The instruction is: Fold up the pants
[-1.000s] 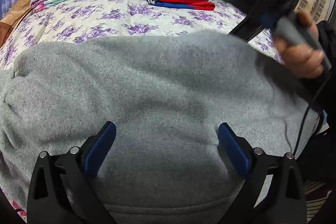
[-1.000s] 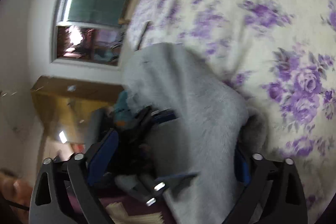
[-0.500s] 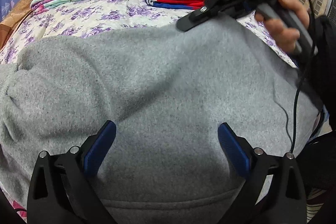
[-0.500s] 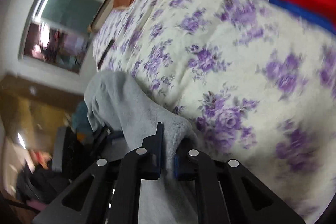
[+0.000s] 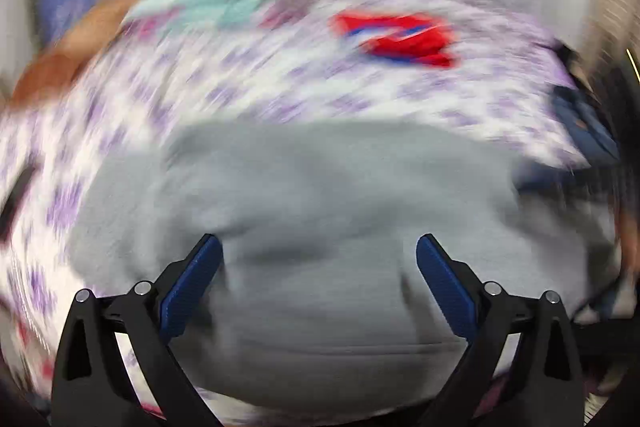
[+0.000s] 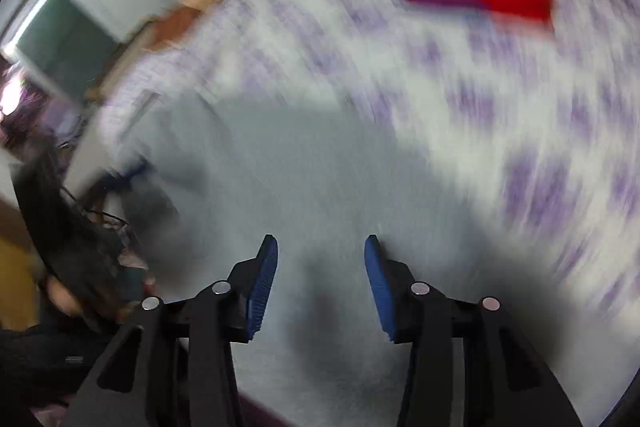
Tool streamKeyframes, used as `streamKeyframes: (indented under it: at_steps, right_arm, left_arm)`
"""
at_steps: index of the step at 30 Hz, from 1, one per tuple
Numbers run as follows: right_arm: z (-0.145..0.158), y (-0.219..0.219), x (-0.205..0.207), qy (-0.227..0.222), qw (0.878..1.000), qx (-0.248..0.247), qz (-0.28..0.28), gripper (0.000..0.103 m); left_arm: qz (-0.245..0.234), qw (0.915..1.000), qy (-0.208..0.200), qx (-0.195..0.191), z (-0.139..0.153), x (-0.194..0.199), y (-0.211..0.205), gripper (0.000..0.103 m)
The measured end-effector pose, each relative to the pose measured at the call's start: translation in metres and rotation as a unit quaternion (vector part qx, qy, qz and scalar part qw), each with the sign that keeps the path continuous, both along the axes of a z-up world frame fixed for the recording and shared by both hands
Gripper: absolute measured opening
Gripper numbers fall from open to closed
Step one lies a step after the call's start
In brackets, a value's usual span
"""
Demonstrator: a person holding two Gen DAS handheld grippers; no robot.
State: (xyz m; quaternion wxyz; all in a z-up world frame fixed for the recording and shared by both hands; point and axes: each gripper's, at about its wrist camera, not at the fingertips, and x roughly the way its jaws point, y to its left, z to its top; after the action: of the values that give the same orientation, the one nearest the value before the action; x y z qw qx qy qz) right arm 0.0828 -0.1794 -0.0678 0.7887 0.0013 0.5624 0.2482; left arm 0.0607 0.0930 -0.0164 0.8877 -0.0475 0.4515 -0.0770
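Both tongs gape empty over the grey pants [image 5: 320, 211] spread just ahead on the floral bed [image 5: 280, 83], left gripper [image 5: 318, 247] wide, right gripper [image 6: 320, 247] narrower, apparently between folds, needing a fresh edge grip.

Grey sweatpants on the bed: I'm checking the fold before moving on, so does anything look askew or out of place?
Nothing clearly stands out. The grey fleece sweatpants lie in a compact bundle on the purple-flowered bedsheet, with both the left gripper and right gripper open above them. Heavy motion blur hides fine wrinkles and edges, so neatness cannot be judged.
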Motion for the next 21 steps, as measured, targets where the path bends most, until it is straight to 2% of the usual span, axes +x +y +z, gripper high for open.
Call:
streamKeyframes:
  at_steps: [1, 2, 3, 4, 5, 6, 7, 8, 9, 10, 11, 13, 16, 20, 21]
  right_arm:
    - [-0.007, -0.006, -0.007, -0.042, 0.999, 0.029, 0.003, 0.044]
    - [-0.004, -0.005, -0.017, -0.09, 0.995, 0.043, 0.003, 0.04]
    - [0.002, -0.015, -0.025, -0.109, 0.993, 0.044, -0.018, 0.041]
    - [0.016, -0.032, -0.042, -0.132, 0.987, 0.066, -0.059, 0.046]
    - [0.028, -0.047, -0.06, -0.159, 0.979, 0.101, -0.073, 0.06]
    - [0.042, -0.064, -0.083, -0.191, 0.97, 0.126, -0.085, 0.07]
    - [0.057, -0.089, -0.116, -0.235, 0.956, 0.129, -0.118, 0.076]
    - [0.065, -0.109, -0.139, -0.263, 0.945, 0.125, -0.147, 0.091]
    - [0.071, -0.133, -0.162, -0.285, 0.933, 0.121, -0.185, 0.095]
    - [0.073, -0.164, -0.193, -0.309, 0.912, 0.118, -0.242, 0.095]
    - [0.071, -0.187, -0.211, -0.318, 0.897, 0.117, -0.282, 0.095]
    - [0.062, -0.232, -0.244, -0.317, 0.866, 0.125, -0.365, 0.096]
    - [0.035, -0.284, -0.248, -0.265, 0.848, 0.19, -0.417, 0.097]
    - [0.007, -0.305, -0.224, -0.244, 0.832, 0.255, -0.428, 0.097]
    - [-0.001, -0.3, -0.213, -0.233, 0.834, 0.266, -0.424, 0.097]
  left_arm:
    - [0.007, 0.9997, 0.021, -0.013, -0.015, 0.007, 0.009, 0.095]
    - [0.003, 1.0, 0.006, 0.005, -0.02, 0.006, 0.007, 0.096]
    - [-0.002, 0.9993, -0.005, 0.037, -0.017, 0.003, -0.004, 0.096]
    - [-0.007, 0.9986, -0.01, 0.052, -0.011, 0.0, -0.014, 0.096]
    - [-0.017, 0.9991, -0.016, 0.037, -0.003, -0.003, -0.019, 0.096]
    - [-0.026, 0.9993, -0.024, 0.013, 0.006, -0.008, -0.022, 0.096]
    - [-0.03, 0.999, -0.033, 0.002, 0.014, -0.012, -0.026, 0.096]
    - [-0.038, 0.9981, -0.048, -0.006, 0.025, -0.019, -0.033, 0.096]
    - [-0.049, 0.9969, -0.06, -0.013, 0.032, -0.024, -0.039, 0.096]
    - [-0.059, 0.9956, -0.069, -0.021, 0.037, -0.031, -0.045, 0.097]
    - [-0.081, 0.9936, -0.078, -0.013, 0.041, -0.036, -0.053, 0.097]
    - [-0.094, 0.9921, -0.078, -0.028, 0.039, -0.041, -0.063, 0.097]
    - [-0.095, 0.9929, -0.051, -0.05, 0.027, -0.036, -0.074, 0.097]
    - [-0.074, 0.9954, -0.015, -0.059, 0.011, -0.028, -0.07, 0.097]
    - [-0.066, 0.9959, -0.006, -0.062, 0.008, -0.028, -0.066, 0.097]
